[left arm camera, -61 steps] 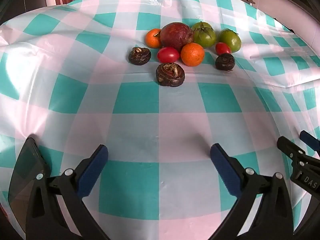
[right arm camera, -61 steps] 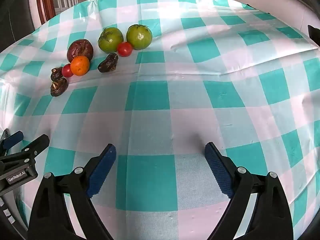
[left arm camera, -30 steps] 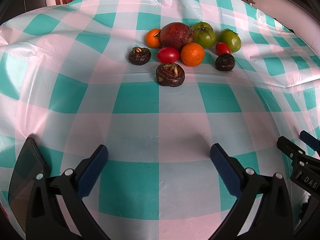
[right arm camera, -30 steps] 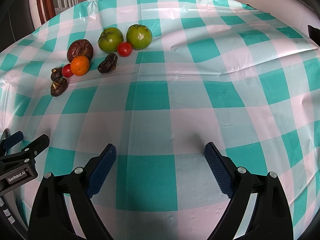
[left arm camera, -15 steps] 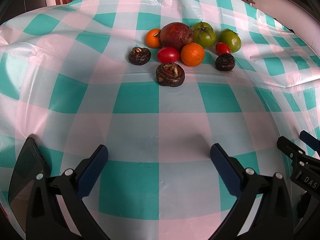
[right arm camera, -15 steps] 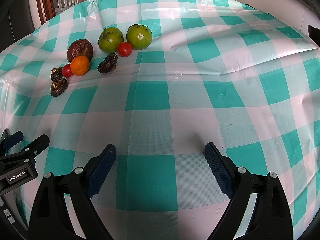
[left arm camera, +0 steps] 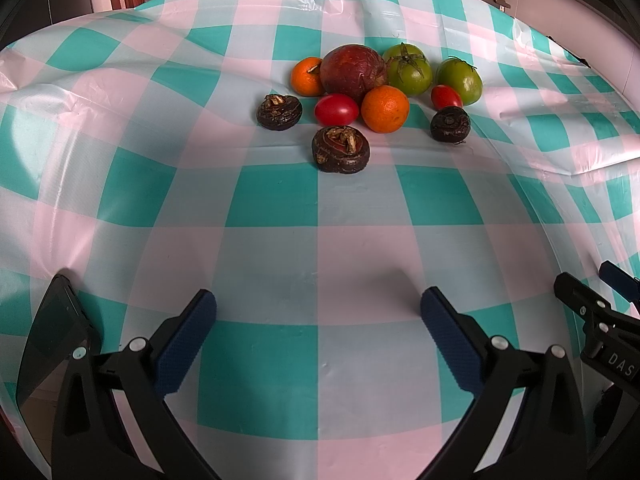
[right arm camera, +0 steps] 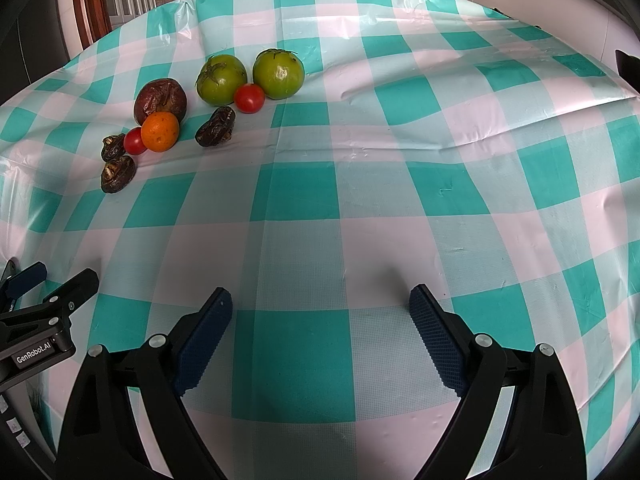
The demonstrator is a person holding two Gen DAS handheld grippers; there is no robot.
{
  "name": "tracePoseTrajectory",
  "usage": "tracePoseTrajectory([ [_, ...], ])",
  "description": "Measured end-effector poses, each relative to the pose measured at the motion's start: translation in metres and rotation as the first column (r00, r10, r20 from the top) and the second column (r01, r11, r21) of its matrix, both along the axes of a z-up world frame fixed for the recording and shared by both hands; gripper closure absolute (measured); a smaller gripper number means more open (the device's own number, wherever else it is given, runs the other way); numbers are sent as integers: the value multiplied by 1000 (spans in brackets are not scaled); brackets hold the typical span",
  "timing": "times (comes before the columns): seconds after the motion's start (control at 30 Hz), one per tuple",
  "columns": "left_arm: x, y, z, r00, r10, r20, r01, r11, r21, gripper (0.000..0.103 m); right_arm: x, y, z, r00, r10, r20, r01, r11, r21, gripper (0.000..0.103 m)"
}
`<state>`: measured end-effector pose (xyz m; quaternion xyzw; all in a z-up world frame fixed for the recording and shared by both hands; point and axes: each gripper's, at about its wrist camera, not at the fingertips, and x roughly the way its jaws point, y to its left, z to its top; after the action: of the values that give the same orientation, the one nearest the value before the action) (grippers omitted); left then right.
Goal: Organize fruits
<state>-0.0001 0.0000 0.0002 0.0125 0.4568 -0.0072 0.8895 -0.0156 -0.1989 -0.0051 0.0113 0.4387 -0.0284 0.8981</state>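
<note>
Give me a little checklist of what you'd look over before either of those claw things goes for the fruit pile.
1. Left gripper open and holding nothing: ok, its blue pads stand wide apart.
2. Right gripper open and holding nothing: ok.
3. Path from the left gripper to the nearest dark water chestnut: ok, only bare checked tablecloth lies between.
4. Room around that water chestnut for two fingers: ok, it sits apart in front of the pile.
5. Room around the large orange: not ok, it is crowded against the dark red fruit and the red tomato.
6. A bowl or tray to sort into: cannot tell, none shows in either view.
</note>
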Motion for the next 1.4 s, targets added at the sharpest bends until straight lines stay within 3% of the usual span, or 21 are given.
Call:
tracePoseTrajectory([
  [0.67,1,0,0,1000,-3,-6,3,1000,2,1,0,1,1,1000,-28,1,28,1000,0,15],
  [0.8,24,0,2,990,-132,-46,132,991,-3,1,14,8,0,999,10,-39,-10,1000,4,4],
  [0.97,60,27,5,995,-101,-26,100,995,-29,1,45,12,14,998,23,61,-28,996,79,5],
  [1.13,82,52,7,997,-83,-4,83,993,-83,1,94,27,17,996,51,68,-59,990,125,17],
  [1.23,86,51,7,992,-127,-5,126,987,-96,1,121,42,15,996,78,53,-83,991,109,23],
  [1.3,86,44,7,986,-167,-6,166,983,-81,2,136,53,13,995,97,36,-100,991,84,28],
  [1.4,86,31,7,976,-218,10,218,975,-48,10,153,65,10,993,118,10,-119,992,38,34],
])
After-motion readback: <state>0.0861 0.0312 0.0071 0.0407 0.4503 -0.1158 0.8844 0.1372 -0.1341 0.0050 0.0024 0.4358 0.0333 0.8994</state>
